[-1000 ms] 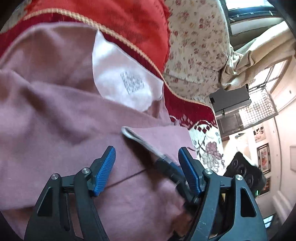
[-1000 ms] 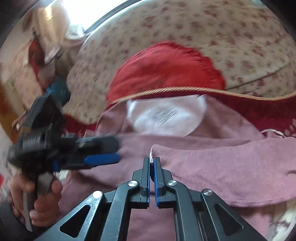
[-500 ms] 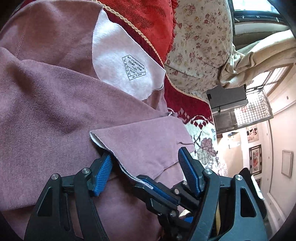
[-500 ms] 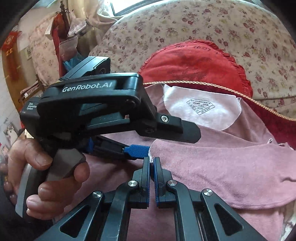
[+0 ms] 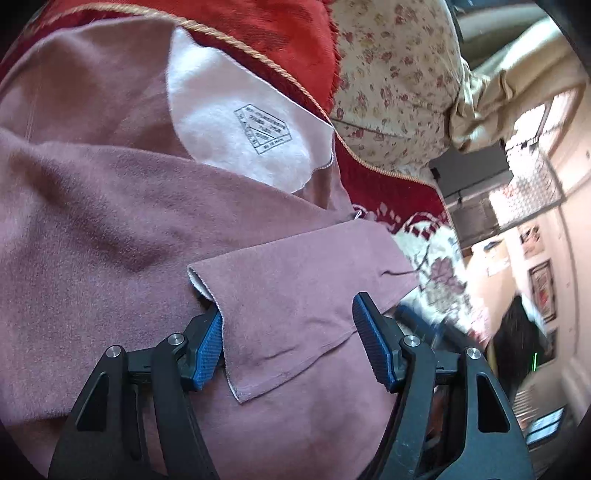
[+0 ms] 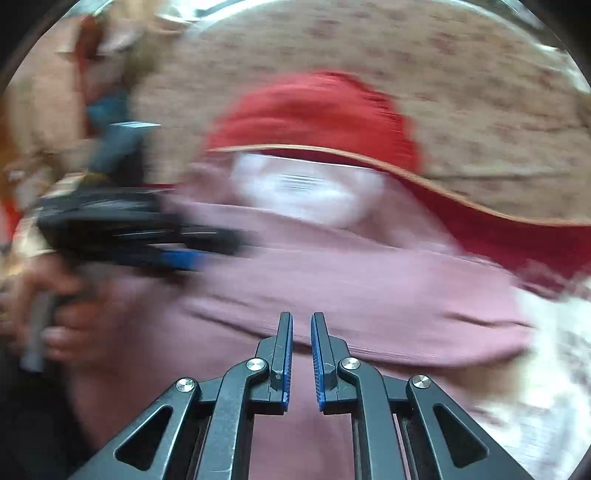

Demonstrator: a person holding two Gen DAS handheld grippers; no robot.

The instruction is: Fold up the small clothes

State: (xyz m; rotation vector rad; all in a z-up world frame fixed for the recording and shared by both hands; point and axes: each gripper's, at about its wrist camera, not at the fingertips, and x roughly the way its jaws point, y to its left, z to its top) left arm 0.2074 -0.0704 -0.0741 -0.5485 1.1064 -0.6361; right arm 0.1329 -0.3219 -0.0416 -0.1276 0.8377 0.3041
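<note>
A dusty-pink garment [image 5: 110, 221] with a white inner neck patch [image 5: 240, 125] lies spread on red bedding. A folded-over sleeve flap [image 5: 295, 280] lies across its body. My left gripper [image 5: 288, 332] is open, its jaws wide apart over the flap; the left fingertip [image 5: 207, 343] sits under the flap's edge. In the blurred right wrist view, my right gripper [image 6: 301, 325] is slightly open and empty, just in front of the garment's fold [image 6: 351, 295]. The left gripper [image 6: 147, 236] shows at the left, held by a hand.
A red cushion [image 5: 258, 33] with gold piping and a floral pillow [image 5: 388, 74] lie behind the garment. A patterned bedspread [image 5: 436, 266] runs to the right. Room furniture and a window grille [image 5: 528, 177] show at far right.
My right gripper has let go of the sleeve edge, opened a little and pulled back. The sleeve flap now lies flat on the garment. The left gripper stays open.
</note>
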